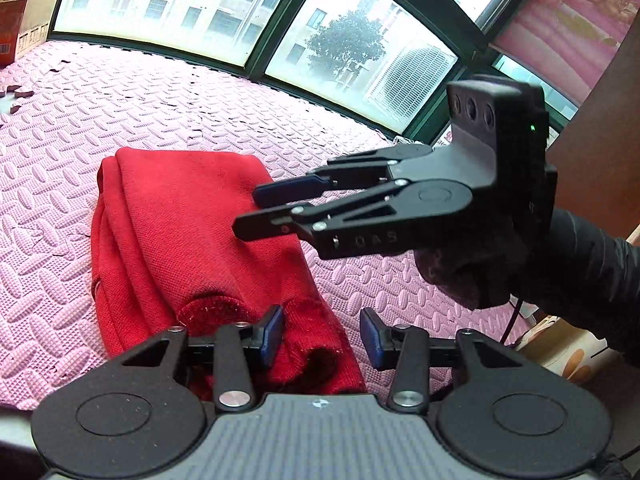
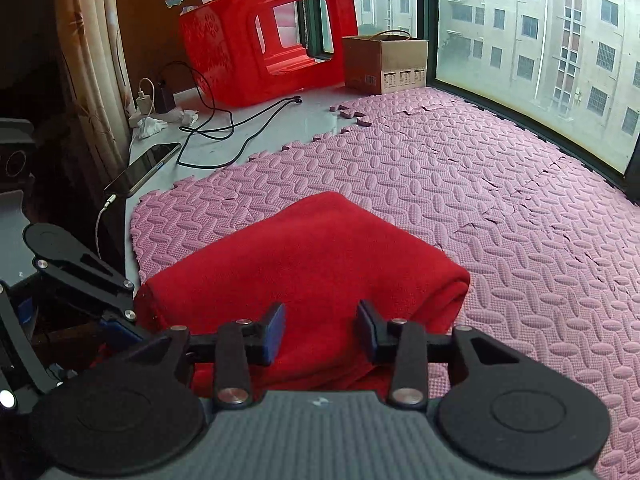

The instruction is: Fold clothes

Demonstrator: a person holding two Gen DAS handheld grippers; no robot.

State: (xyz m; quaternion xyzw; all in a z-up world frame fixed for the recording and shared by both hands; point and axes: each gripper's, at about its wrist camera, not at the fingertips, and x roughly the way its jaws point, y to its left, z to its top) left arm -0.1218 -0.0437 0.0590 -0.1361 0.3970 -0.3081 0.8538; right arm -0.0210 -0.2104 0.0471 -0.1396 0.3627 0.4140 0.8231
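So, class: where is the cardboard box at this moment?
In the right wrist view the cardboard box stands at the far end of the sill by the window, just right of the tipped red plastic stool, beyond the pink foam mat.

Two close wrist views, shared garment (image 1: 192,240)

Red knit garment (image 1: 180,240) — embossed foam mat (image 1: 120,100)

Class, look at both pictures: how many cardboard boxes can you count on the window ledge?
1. The cardboard box stands at the far end of the ledge by the window, beside the red plastic stool; the left view shows it too. Others may lie out of view.
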